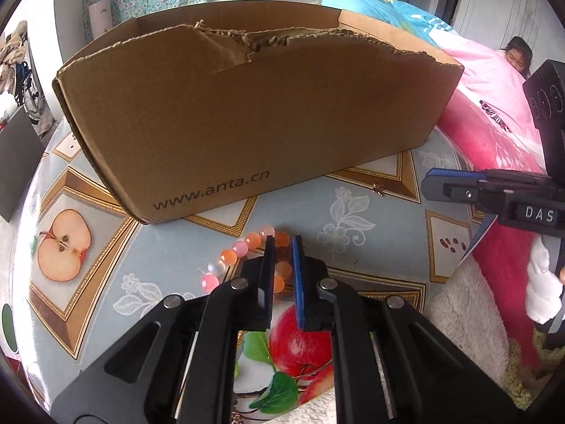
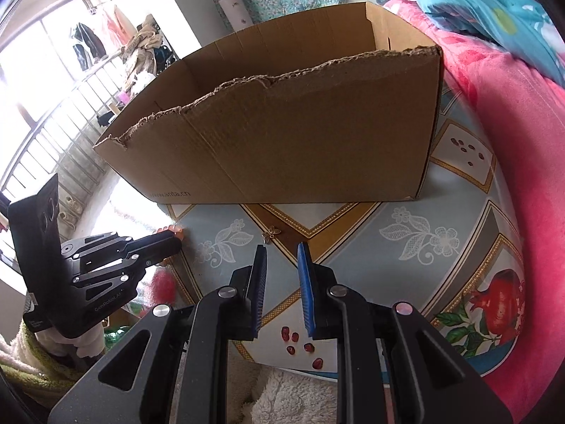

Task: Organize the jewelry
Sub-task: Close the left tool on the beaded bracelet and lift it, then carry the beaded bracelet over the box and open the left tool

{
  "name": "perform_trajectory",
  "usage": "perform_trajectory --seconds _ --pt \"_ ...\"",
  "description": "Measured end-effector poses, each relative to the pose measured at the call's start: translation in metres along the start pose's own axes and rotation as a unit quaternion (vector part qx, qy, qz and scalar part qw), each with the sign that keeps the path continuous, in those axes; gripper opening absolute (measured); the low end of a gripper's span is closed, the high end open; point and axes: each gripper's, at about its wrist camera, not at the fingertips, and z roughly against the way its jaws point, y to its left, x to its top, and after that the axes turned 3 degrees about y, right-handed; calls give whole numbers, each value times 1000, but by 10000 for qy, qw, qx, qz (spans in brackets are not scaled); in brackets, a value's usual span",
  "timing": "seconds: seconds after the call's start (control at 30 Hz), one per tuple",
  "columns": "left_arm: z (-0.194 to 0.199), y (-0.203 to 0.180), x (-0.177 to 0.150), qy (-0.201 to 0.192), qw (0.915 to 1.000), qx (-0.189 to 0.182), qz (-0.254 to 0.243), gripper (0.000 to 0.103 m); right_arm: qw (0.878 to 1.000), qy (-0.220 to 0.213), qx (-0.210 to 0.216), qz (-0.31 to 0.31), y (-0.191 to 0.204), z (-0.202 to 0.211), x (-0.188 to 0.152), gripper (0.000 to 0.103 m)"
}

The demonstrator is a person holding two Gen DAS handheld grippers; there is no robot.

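A bracelet of round orange, pink and clear glassy beads (image 1: 247,254) lies on the fruit-patterned oilcloth table cover (image 1: 353,219), just in front of the open brown cardboard box with a torn rim (image 1: 247,116). The left gripper (image 1: 282,243) has its jaws clamped on the bracelet's right-hand part, a few beads caught between the blue pads. A small gold flower-shaped charm (image 2: 271,232) rests on the cover near the box. The right gripper (image 2: 281,249) hangs over the cover close to that charm, jaws slightly apart and holding nothing.

cardboard box (image 2: 282,134) walls off the far table (image 2: 406,247), open tabletop before it, pink bedding (image 2: 512,141) crowding right
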Motion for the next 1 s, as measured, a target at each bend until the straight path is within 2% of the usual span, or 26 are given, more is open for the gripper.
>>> perform_trajectory --seconds 0.2,0.5,0.8,0.87,1.0 --pt "-5 -2 8 56 10000 -18 78 9 9973 -25 -343 651 21 -19 7 18" --pt "-6 0 9 86 9999 -82 61 9 9875 59 -545 1478 35 -34 13 18" --pt "-7 1 11 103 9999 -83 49 9 9806 264 -382 1905 30 -34 21 17" --pt "-7 1 11 103 9999 -71 32 9 9804 304 -315 1920 31 -35 23 13" --pt "-7 -1 12 114 9999 -58 25 9 9821 279 -289 1841 31 -34 23 13"
